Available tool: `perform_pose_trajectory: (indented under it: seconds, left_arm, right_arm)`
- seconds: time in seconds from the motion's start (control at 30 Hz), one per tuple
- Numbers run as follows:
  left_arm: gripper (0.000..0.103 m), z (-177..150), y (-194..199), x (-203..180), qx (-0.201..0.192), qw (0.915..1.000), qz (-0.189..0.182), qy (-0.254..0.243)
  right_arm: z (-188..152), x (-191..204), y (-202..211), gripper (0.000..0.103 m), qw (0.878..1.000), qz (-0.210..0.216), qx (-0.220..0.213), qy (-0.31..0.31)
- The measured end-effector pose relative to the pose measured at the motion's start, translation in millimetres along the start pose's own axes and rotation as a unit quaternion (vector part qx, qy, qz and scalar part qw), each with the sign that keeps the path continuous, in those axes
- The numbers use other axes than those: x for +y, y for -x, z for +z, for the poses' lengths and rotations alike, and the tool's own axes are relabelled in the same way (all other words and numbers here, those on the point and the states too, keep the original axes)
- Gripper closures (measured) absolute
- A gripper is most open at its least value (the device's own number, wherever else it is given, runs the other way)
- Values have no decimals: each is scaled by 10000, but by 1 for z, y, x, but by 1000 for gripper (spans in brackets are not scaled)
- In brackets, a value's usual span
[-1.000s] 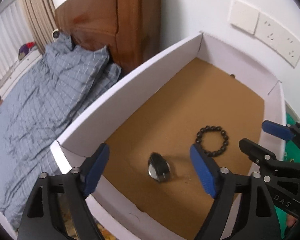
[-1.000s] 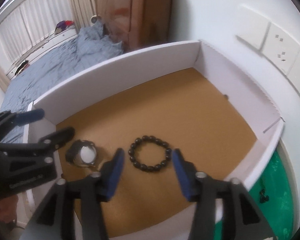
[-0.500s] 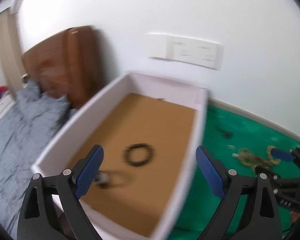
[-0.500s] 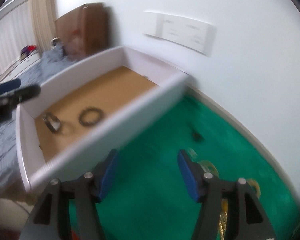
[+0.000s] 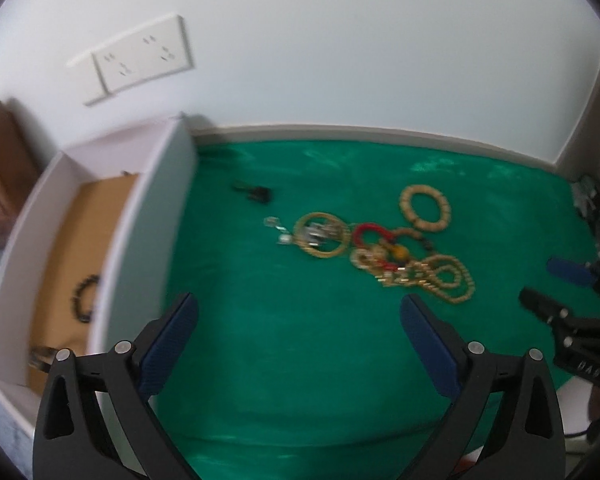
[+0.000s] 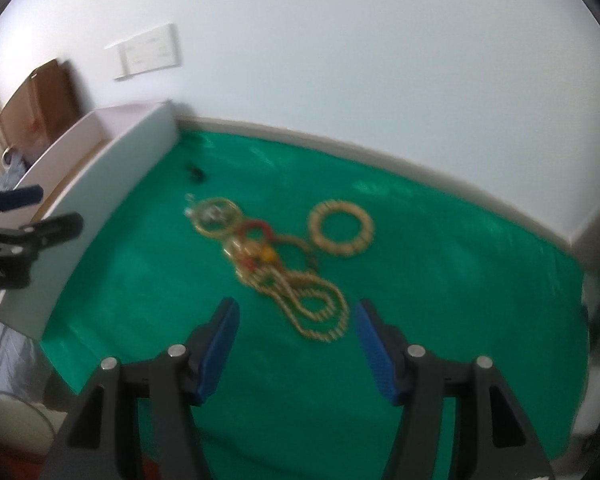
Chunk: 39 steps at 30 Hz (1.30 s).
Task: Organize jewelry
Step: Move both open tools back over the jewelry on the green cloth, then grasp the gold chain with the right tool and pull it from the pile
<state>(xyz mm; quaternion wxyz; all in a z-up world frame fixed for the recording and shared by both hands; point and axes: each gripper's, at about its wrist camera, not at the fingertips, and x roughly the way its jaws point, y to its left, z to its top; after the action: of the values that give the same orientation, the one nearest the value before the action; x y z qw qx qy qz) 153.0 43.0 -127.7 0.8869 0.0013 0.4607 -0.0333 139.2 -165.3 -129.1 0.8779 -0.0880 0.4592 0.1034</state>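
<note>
While both the left gripper (image 5: pixel 298 344) and right gripper (image 6: pixel 296 344) gape empty, beaded gold bracelets (image 6: pixel 292 272) tangle mid-frame on green velvety cloth (image 5: pixel 300 360).

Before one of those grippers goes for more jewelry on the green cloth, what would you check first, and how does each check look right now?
1. Right gripper open and empty: ok.
2. Left gripper open and empty: ok.
3. Box has room: ok, only a black bracelet and one small item visible inside.
4. Ring bracelet lies apart from the pile: ok.
5. Pile untangled: not ok, pieces overlap.
6. Picture sharp enough to aim: not ok, both views blurred.
</note>
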Motion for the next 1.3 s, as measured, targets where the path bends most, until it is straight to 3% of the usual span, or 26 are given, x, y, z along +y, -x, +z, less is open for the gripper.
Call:
perform_pose_trajectory:
  seconds: [0.4, 0.63, 0.77, 1.0, 1.03, 1.1, 1.17, 1.23, 1.27, 1.3]
  left_arm:
    - [3, -2, -35, 15, 470, 9979, 36, 439]
    - [3, -1, -42, 27, 667, 9961, 133, 570]
    - [3, -8, -40, 33, 723, 9956, 227, 551]
    - [3, -20, -46, 45, 956, 9920, 292, 766]
    - [3, -20, -45, 45, 941, 9922, 297, 764]
    - [3, -18, -42, 44, 885, 9929, 324, 724]
    - [3, -17, -39, 43, 837, 9936, 357, 675]
    - [3, -19, -39, 43, 848, 9935, 361, 663]
    - [3, -20, -40, 43, 873, 9933, 358, 666]
    - [3, -21, -41, 43, 898, 9931, 356, 672]
  right_arm:
    - [-14, -37, -23, 41, 9972, 354, 412, -509]
    - [6, -28, -74, 41, 9945, 746, 724, 119]
    - [14, -36, -107, 41, 9916, 765, 1041, 114]
    - [25, -8, -132, 42, 9821, 1462, 1023, 600]
    - [26, -5, -137, 43, 9822, 1438, 1032, 625]
    - [27, 2, -154, 56, 9838, 1245, 1111, 649]
    - [28, 5, -156, 60, 9868, 1098, 922, 748]
    - [27, 10, -158, 72, 9866, 985, 900, 939]
    - [27, 10, -156, 91, 9864, 1039, 883, 920]
    - [26, 11, -155, 95, 9865, 999, 911, 923]
